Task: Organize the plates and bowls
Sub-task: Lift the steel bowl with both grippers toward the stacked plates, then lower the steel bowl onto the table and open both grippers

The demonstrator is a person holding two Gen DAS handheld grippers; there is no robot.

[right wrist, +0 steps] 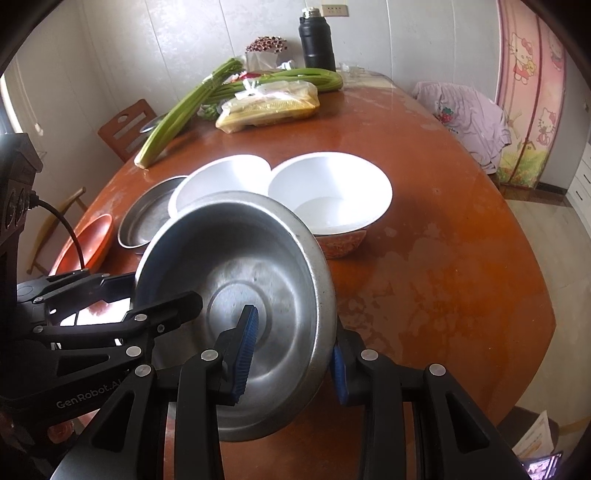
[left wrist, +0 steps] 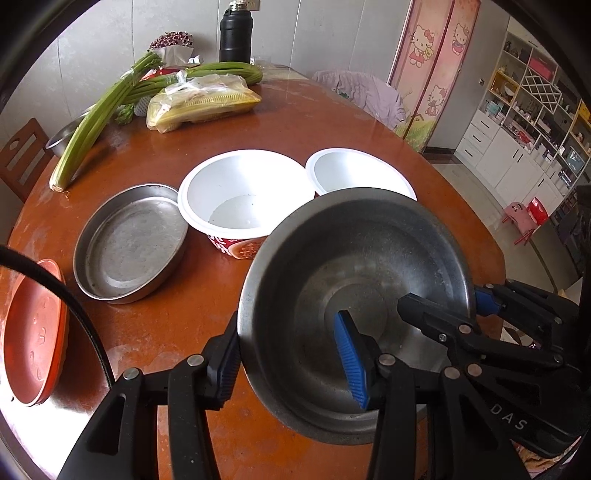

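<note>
Steel bowl (left wrist: 354,295) tilted above table (left wrist: 192,302) — left tongs (left wrist: 291,363) and right tongs (right wrist: 291,354) both grip rim; apparently lifted.

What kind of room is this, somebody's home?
Most likely a home dining room. A round wooden table holds celery stalks and a black thermos; a Hello Kitty wardrobe and white display shelves stand beyond it.

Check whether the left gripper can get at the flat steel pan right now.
Probably not: the left gripper is shut on the steel bowl's rim, as is the right gripper. The steel pan itself sits unobstructed.
</note>
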